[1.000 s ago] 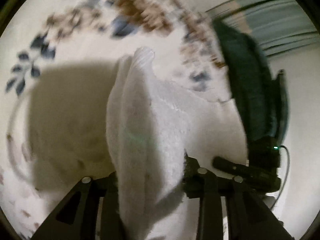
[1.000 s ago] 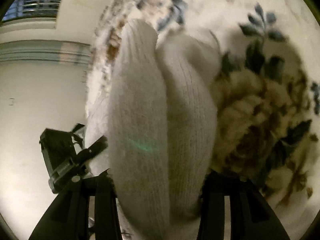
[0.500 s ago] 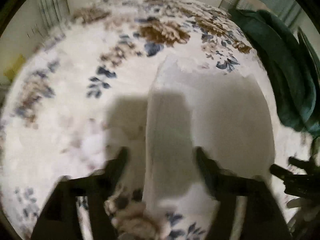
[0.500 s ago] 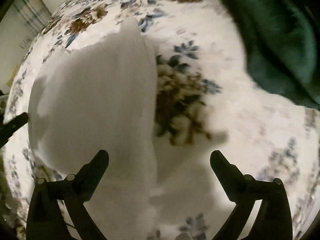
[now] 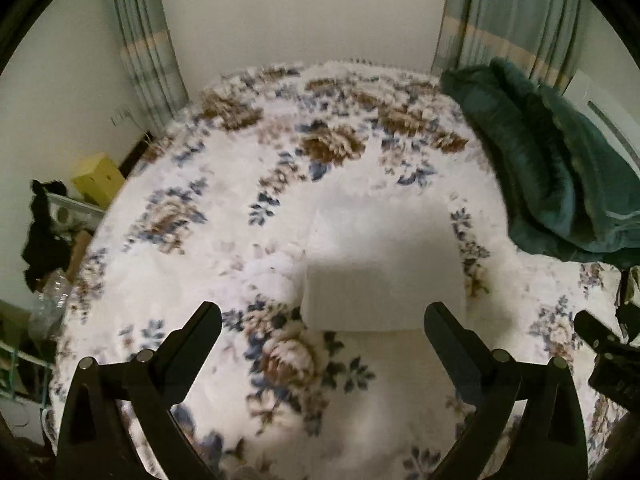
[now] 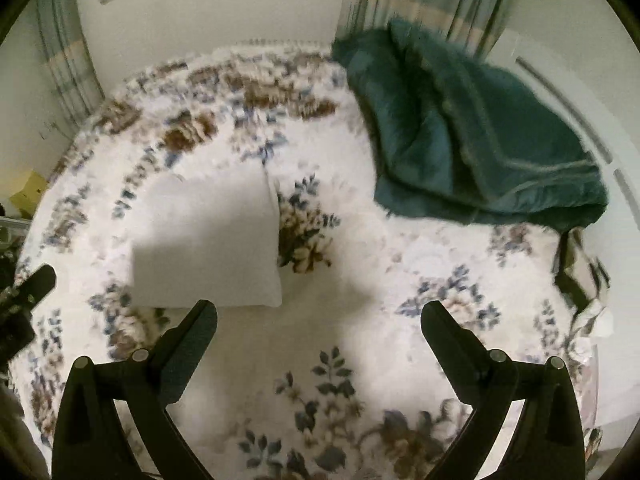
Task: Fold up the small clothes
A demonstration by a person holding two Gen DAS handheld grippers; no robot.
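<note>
A white knitted garment [image 5: 384, 264] lies folded into a flat rectangle on the flower-patterned bed cover [image 5: 192, 216]. My left gripper [image 5: 323, 312] hovers well above its near edge; its jaws are opening wide with nothing between them. In the right wrist view the same folded garment [image 6: 208, 240] sits to the left, beyond the left fingertip. My right gripper [image 6: 320, 308] is open and empty, high over the bed cover [image 6: 360, 344]. Each gripper shows at the edge of the other's view: the right gripper [image 5: 600, 344] and the left gripper [image 6: 24, 296].
A bundled dark green blanket [image 5: 560, 184] [image 6: 480, 140] lies on the far right of the bed. A crumpled patterned cloth [image 6: 584, 292] sits at the bed's right edge. A yellow box [image 5: 98, 178] and dark clutter [image 5: 44, 232] stand beside the bed on the left. Curtains and a window are behind.
Both grippers let go of the white garment, opened wide and rose away from it. The garment now lies folded flat on the bed, and the view has widened to the whole room.
</note>
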